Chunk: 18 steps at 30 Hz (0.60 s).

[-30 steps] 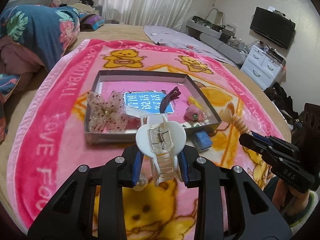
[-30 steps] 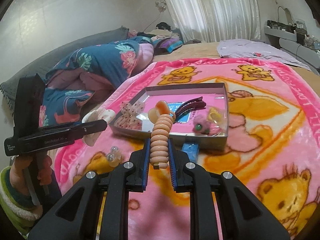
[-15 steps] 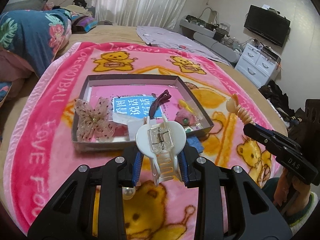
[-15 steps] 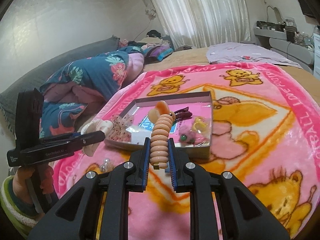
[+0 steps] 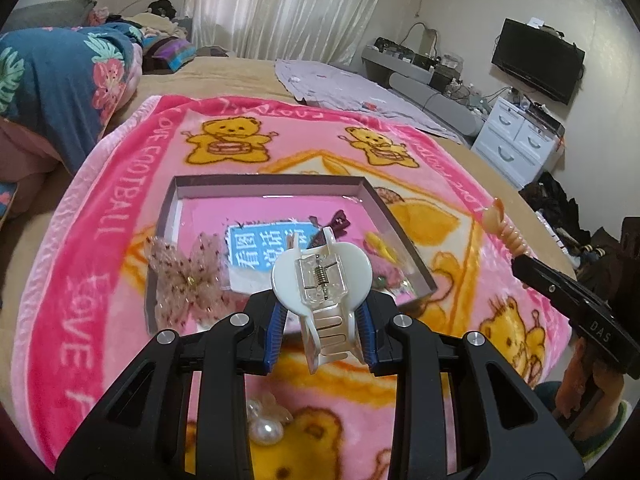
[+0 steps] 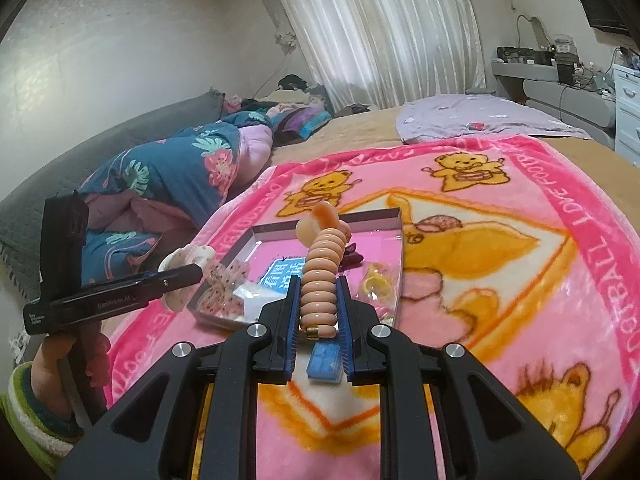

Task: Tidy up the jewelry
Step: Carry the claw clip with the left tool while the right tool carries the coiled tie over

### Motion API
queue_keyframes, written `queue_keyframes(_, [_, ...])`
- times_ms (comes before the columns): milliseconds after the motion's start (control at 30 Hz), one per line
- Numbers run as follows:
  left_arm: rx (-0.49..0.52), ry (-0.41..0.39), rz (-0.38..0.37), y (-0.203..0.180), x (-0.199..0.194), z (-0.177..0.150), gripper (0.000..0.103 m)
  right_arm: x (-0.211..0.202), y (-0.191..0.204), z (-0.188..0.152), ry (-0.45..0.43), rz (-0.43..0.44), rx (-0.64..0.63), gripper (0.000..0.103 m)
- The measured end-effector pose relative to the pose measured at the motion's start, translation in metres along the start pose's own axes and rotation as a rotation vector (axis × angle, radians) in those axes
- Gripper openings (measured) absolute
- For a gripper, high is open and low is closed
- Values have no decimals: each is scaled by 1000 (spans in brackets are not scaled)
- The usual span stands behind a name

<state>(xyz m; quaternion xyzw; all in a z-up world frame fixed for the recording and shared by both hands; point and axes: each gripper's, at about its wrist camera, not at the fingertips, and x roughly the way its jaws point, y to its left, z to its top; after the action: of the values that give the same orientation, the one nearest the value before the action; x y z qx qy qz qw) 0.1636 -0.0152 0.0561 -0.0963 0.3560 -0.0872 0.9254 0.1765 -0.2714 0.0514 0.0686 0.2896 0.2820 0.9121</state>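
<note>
My left gripper is shut on a white claw hair clip, held above the blanket in front of the shallow grey box. My right gripper is shut on a peach beaded clip, also raised near the box. Inside the box lie a sheer dotted bow, a blue printed card, a dark maroon clip and a yellow piece. Pearl ornaments rest on the blanket under the left gripper. A blue pad lies below the right gripper.
The box sits on a pink teddy-bear blanket spread over a bed. A floral quilt is heaped at the left. A lilac cloth lies beyond. White drawers and a wall television stand at the right.
Both grippers have risen and drawn back a little from the box, each still holding its clip. The pearls now show lower between the left gripper's arms.
</note>
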Motion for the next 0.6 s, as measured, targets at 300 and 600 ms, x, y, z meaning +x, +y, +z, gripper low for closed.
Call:
queue_keyframes(300, [13,16,6,4,24,16,23,24,-4,13,15,-20,-7,16])
queue_keyframes(600, [20,55,-26,11,58,32,23,47,-13,19,40,-60,-8,16])
